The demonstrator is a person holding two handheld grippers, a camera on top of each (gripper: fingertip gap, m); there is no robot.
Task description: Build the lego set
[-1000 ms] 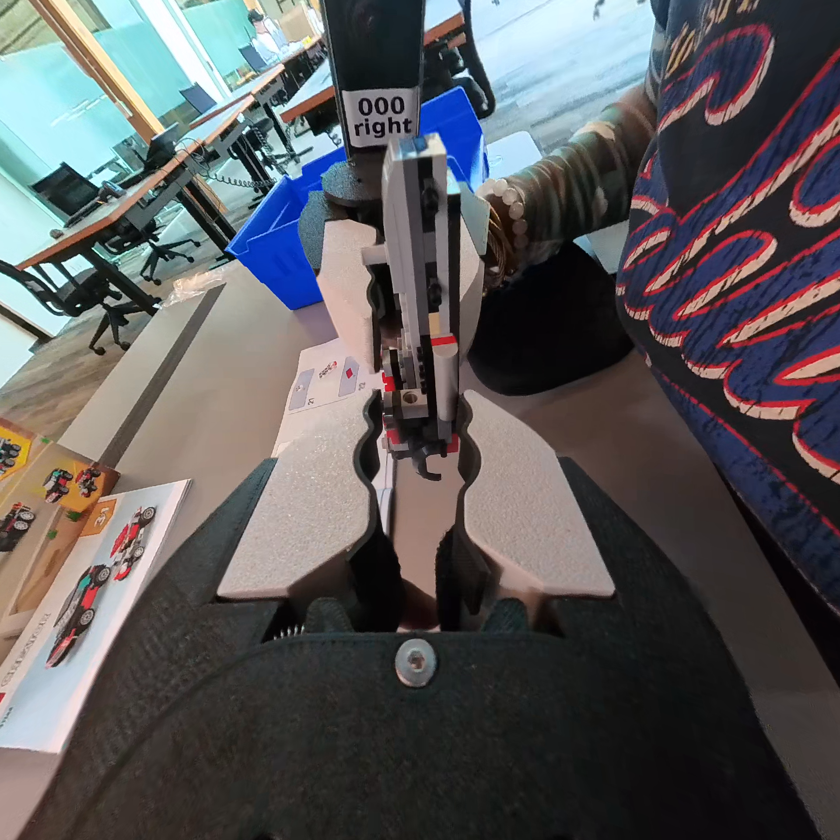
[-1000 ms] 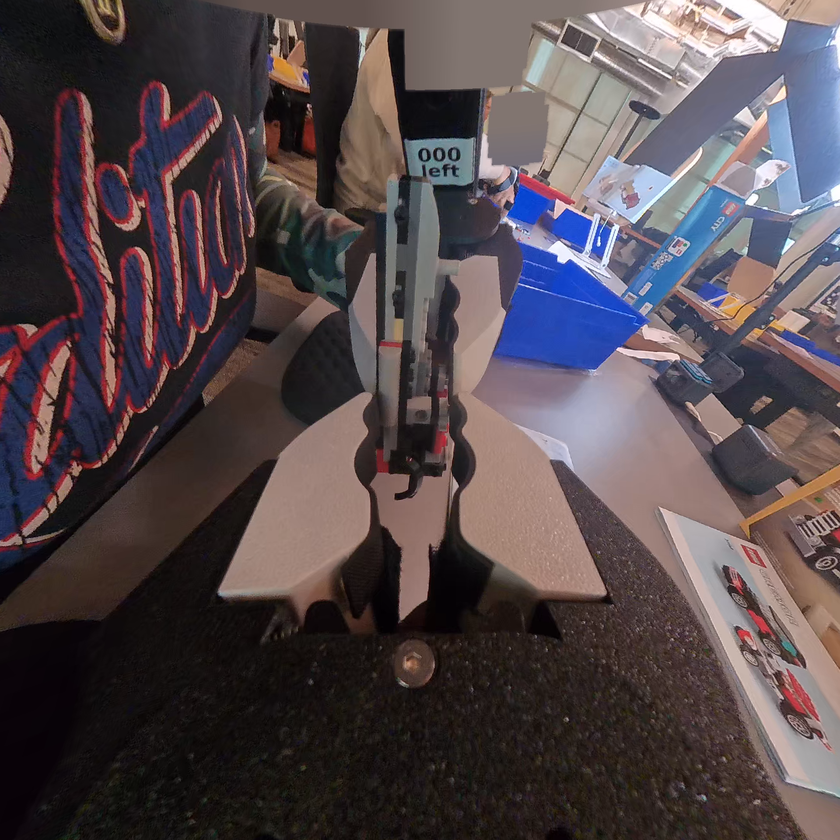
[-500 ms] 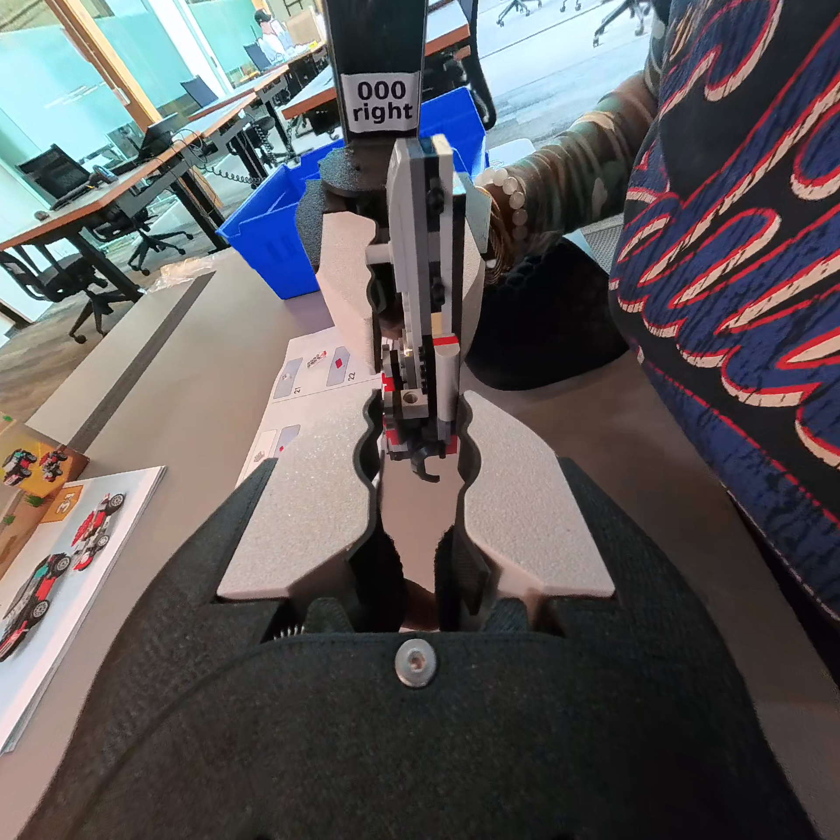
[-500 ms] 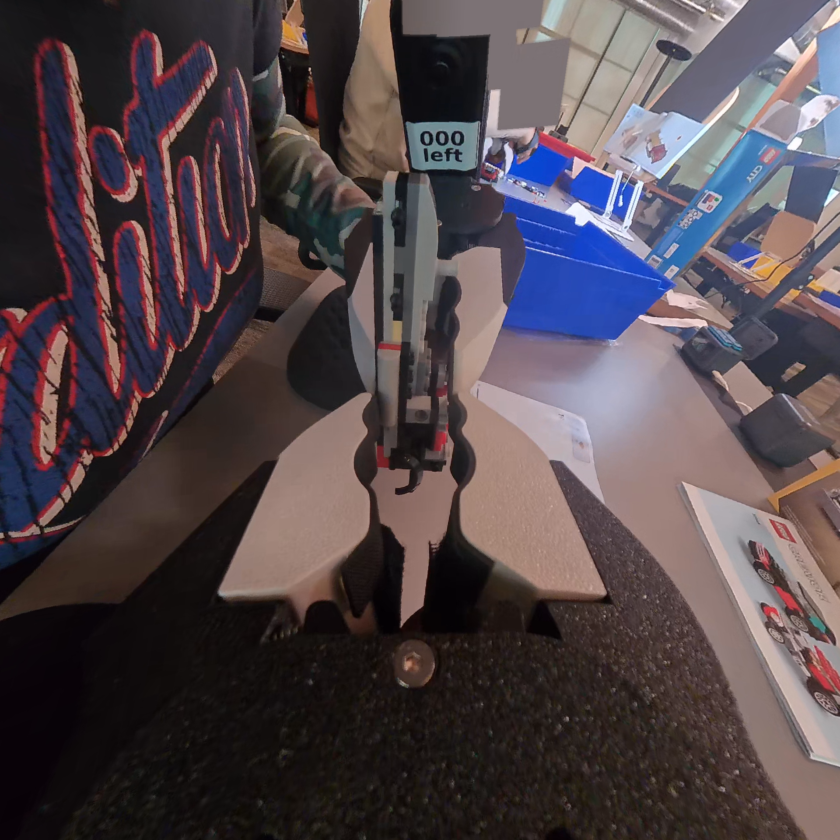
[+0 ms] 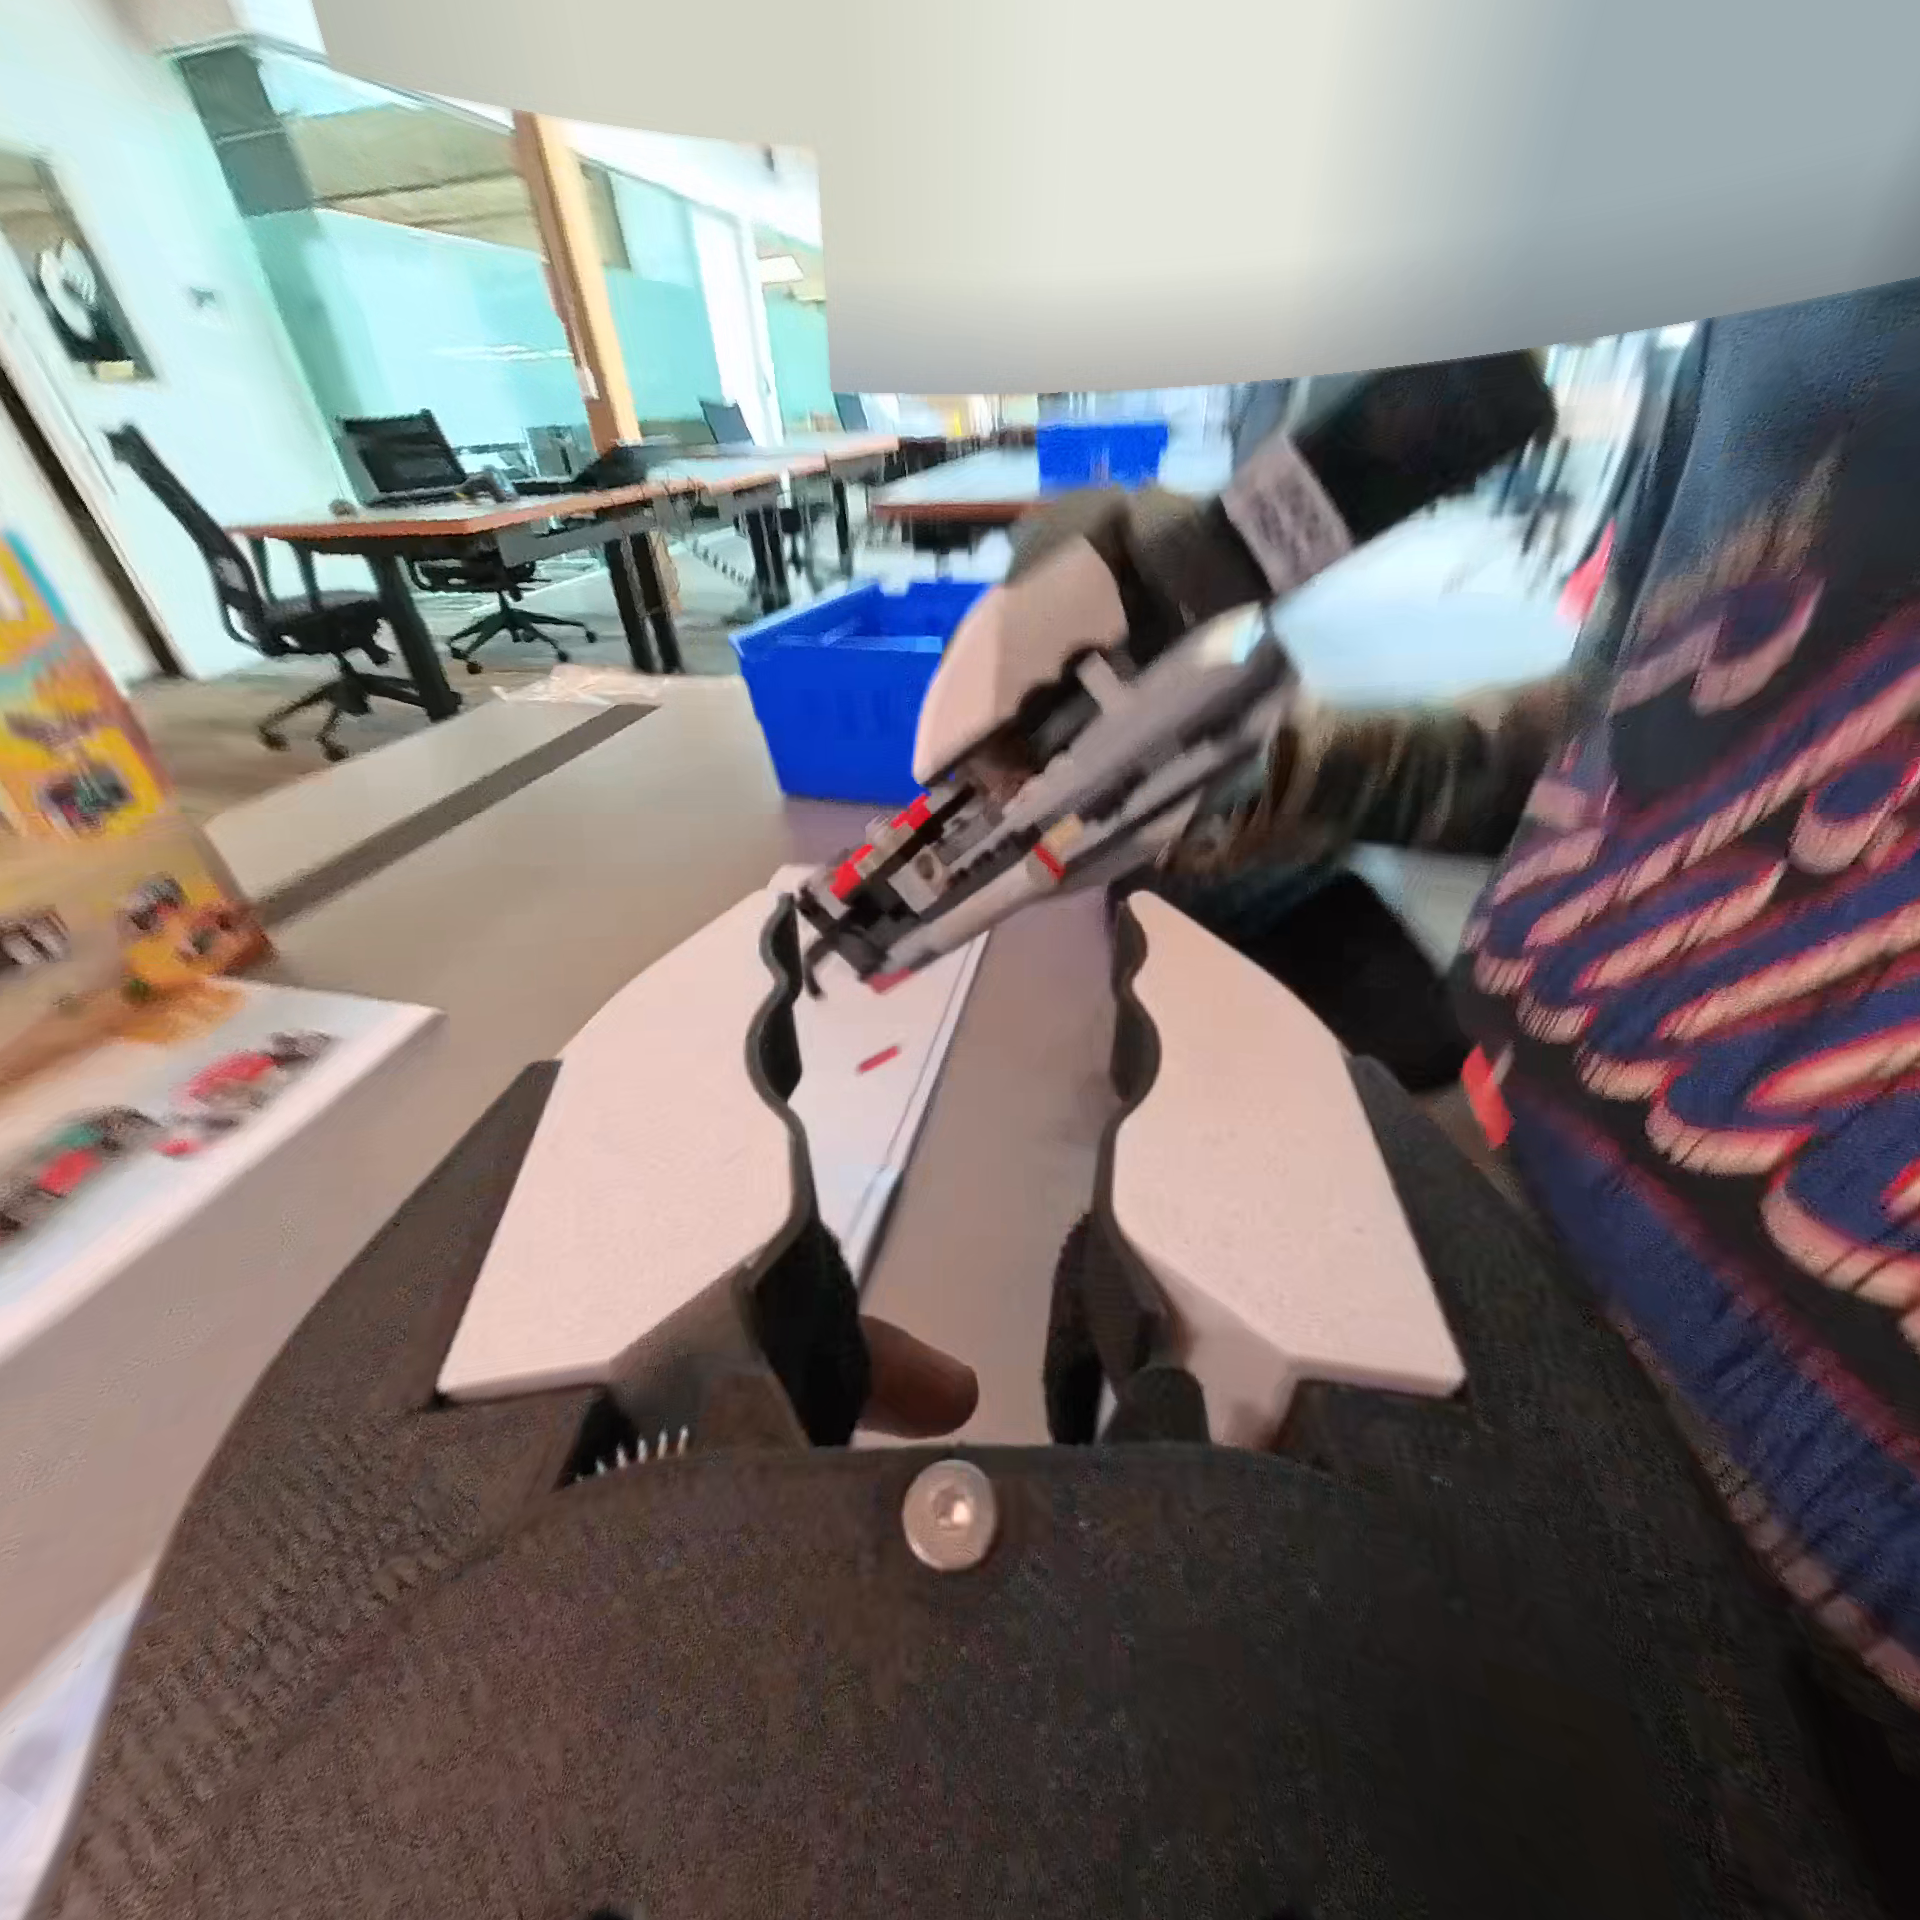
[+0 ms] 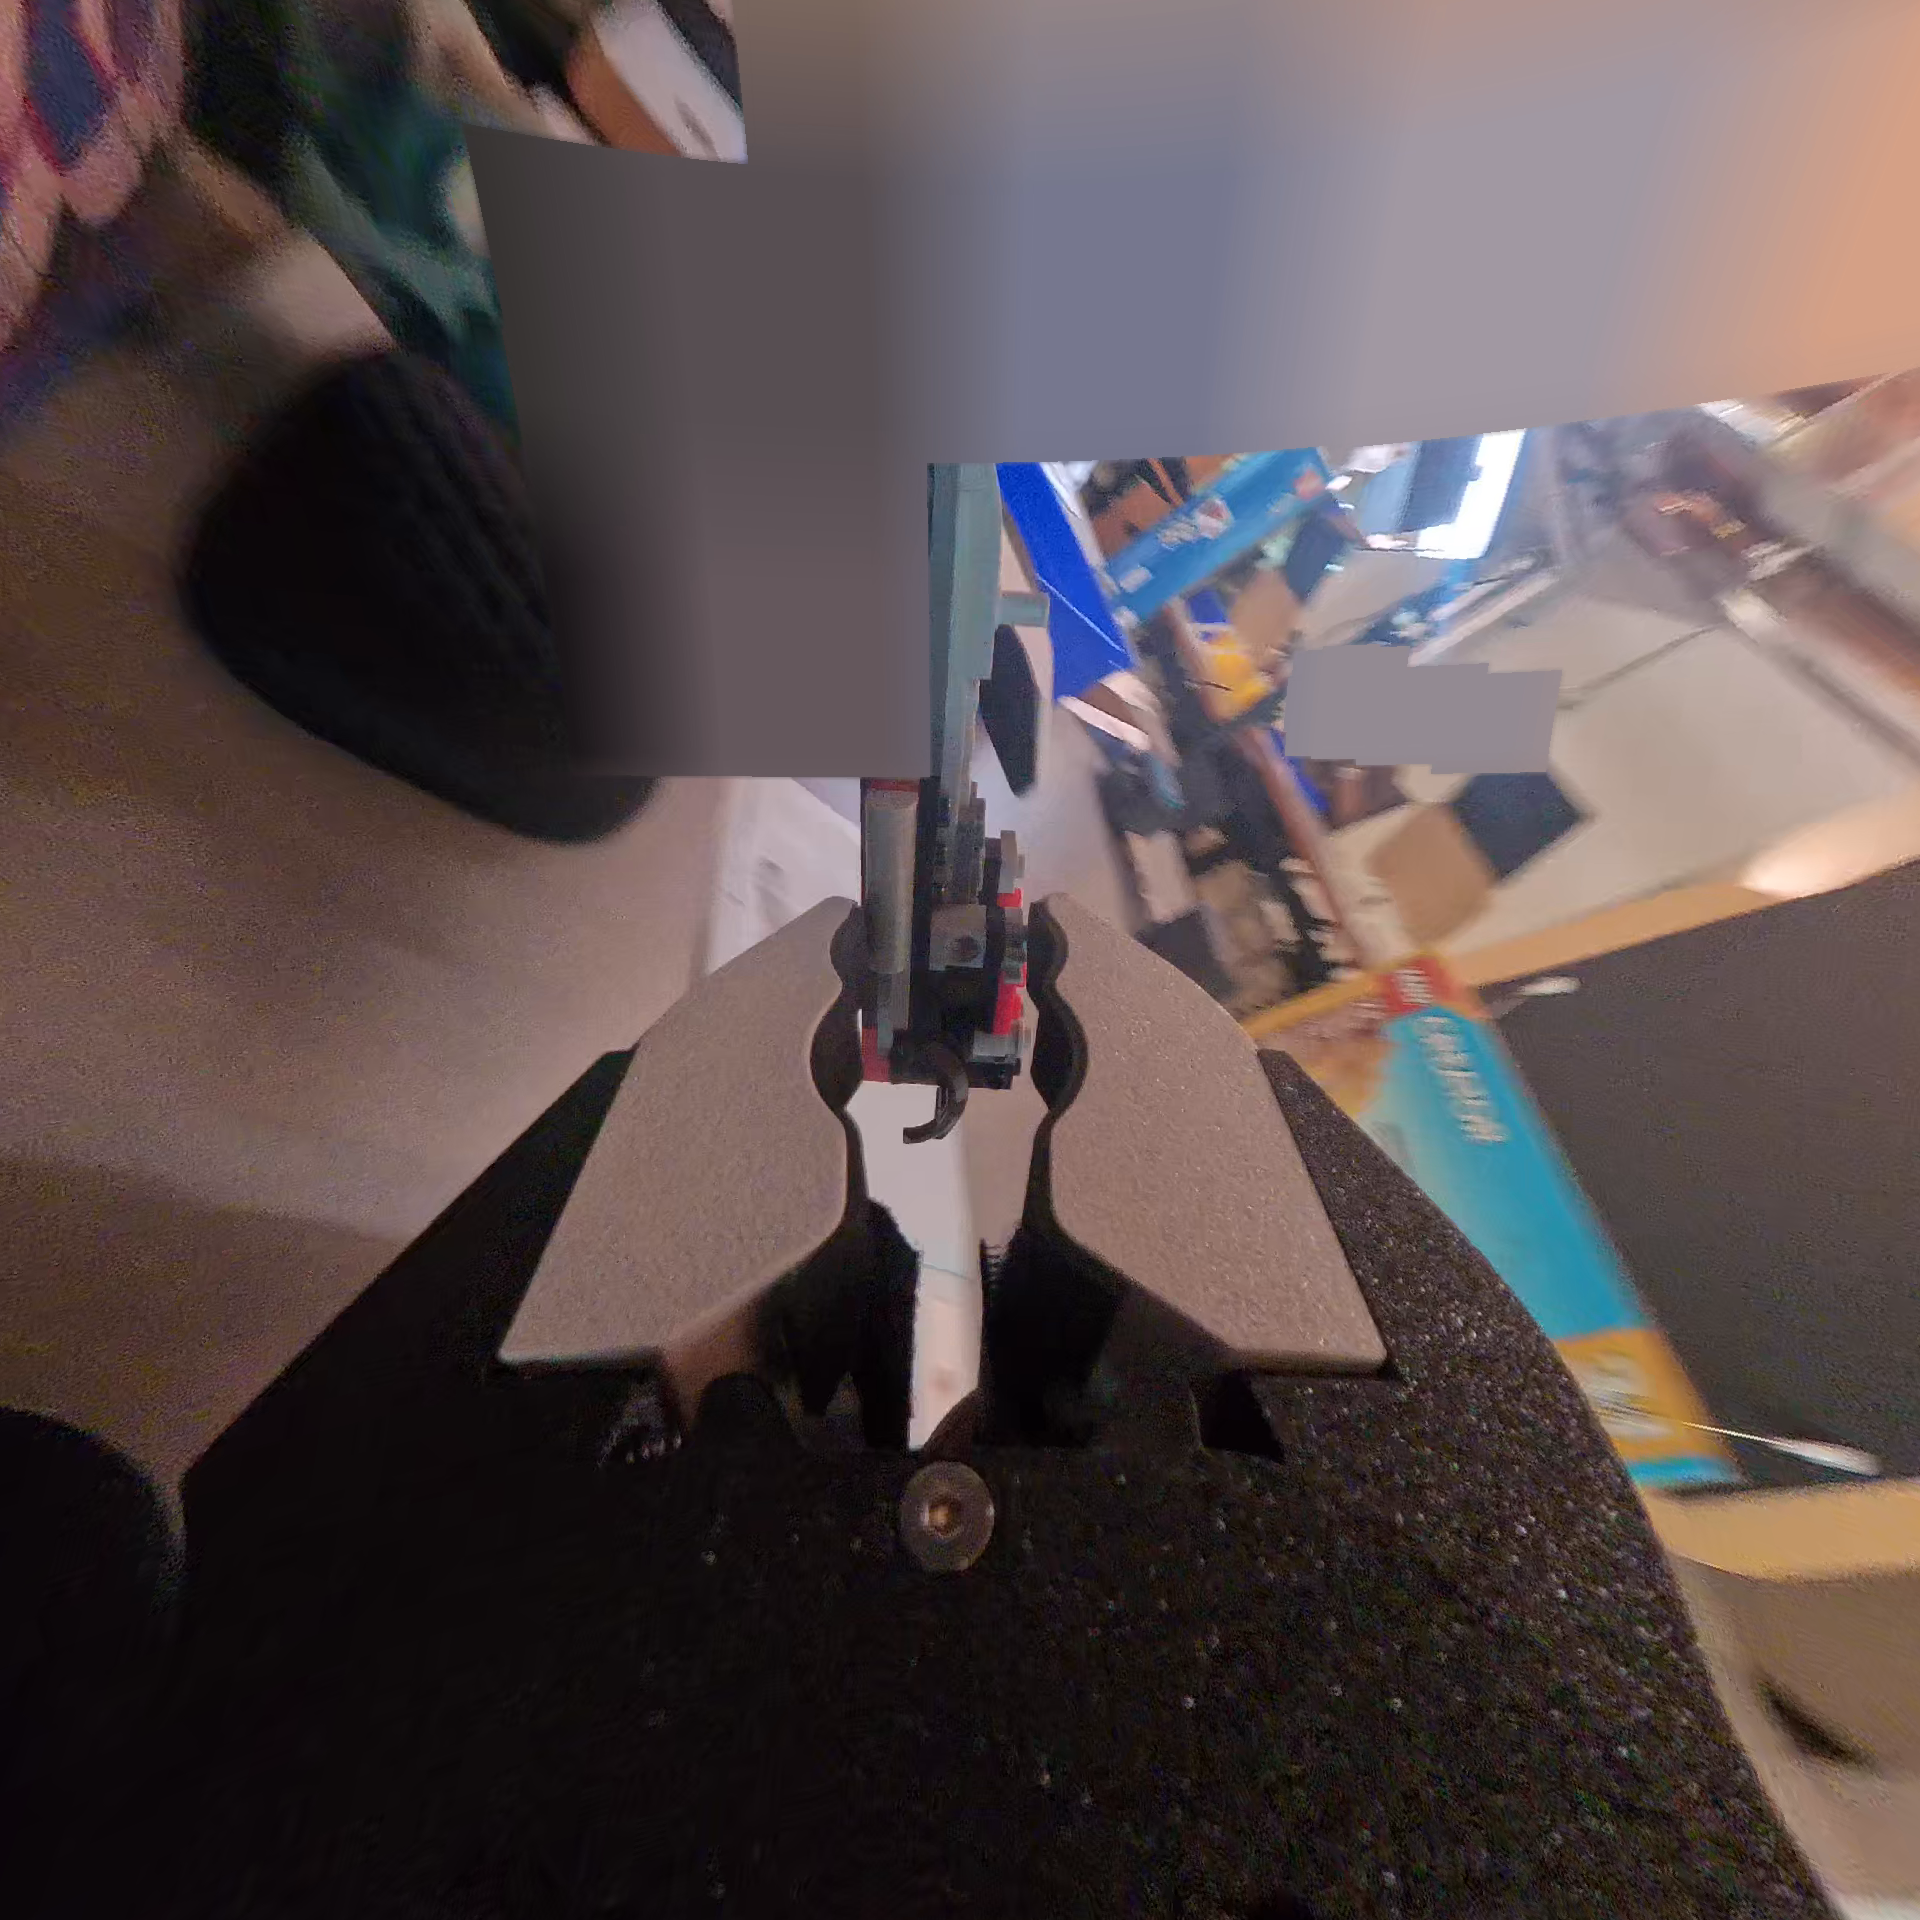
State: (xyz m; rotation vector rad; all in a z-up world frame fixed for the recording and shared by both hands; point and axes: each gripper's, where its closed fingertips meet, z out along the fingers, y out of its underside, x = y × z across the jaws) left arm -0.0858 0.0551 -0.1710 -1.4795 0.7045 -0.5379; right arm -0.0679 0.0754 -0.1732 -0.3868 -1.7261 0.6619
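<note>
the grey, black and red lego assembly (image 6: 940, 977) is clamped between the fingers of the right gripper (image 6: 943, 997). the left gripper (image 5: 951, 966) is spread open, nothing held; the assembly's tip lies just beside its left fingertip, above the table (image 5: 582, 894).

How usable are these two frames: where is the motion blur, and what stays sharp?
Left wrist view: own left claw sharp; lego assembly, right claw and booklet smeared. Right wrist view: right claw and assembly crisp, background streaked; both carry large masking patches.
</note>
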